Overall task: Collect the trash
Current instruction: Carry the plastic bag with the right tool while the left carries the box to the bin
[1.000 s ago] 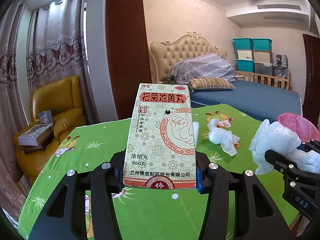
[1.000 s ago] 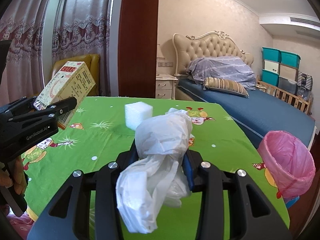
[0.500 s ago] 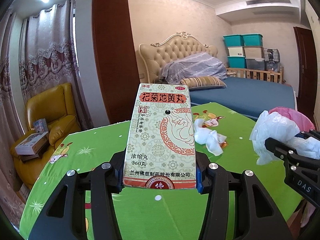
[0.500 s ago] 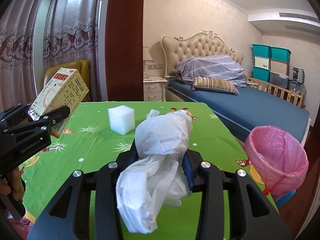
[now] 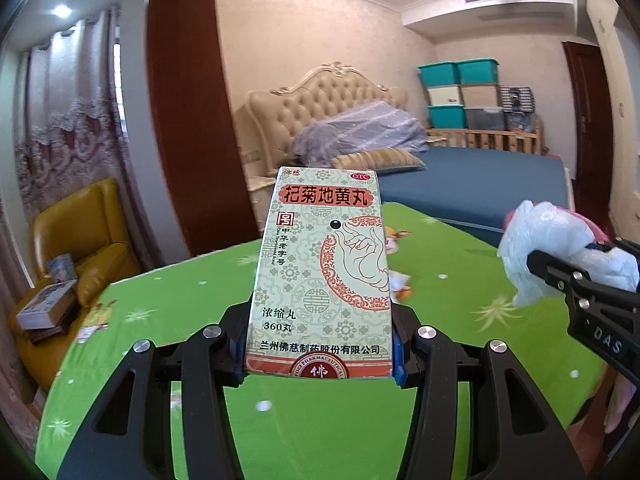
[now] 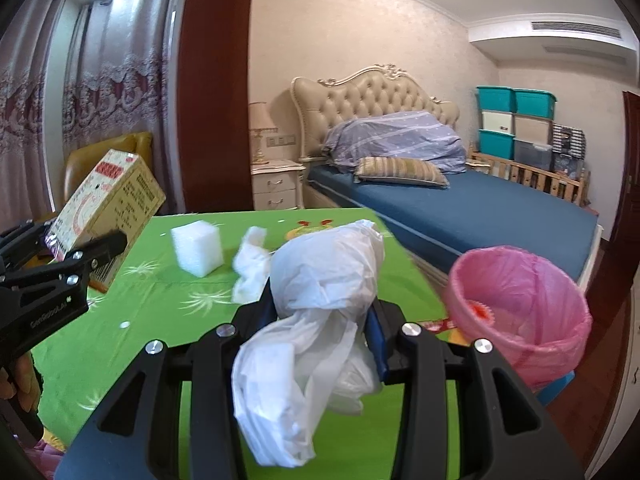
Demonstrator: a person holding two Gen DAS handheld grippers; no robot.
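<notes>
Left wrist view: the left tool [image 5: 319,356] was pinched on the lower end of a medicine box [image 5: 320,272], one finger against each narrow side. The box stood upright between the fingers, printed face toward the camera, and was held in the air above the green tabletop [image 5: 168,300]. At the right edge of this view the right tool [image 5: 576,276] appeared side-on, with a white plastic bag [image 5: 560,244] bunched at its tip.

Right wrist view: the right tool [image 6: 324,336] was closed on the crumpled white plastic bag [image 6: 320,320]. Part of the bag bulged above the fingers and a loose tail hung below them, toward the camera. The bag was clear of the tabletop [image 6: 140,328]. To the right of the tool, beyond the tabletop edge and lower than it, stood a bin lined with a pink bag [image 6: 520,308], its mouth open upward. Two further items rested on the tabletop ahead of the tool: a white foam block [image 6: 198,248] and, just to its right, a crumpled white tissue [image 6: 250,268]. The two lay near each other; contact between them could not be judged. At the left edge, the left tool [image 6: 76,248] held the medicine box [image 6: 108,196] tilted, above the tabletop.
</notes>
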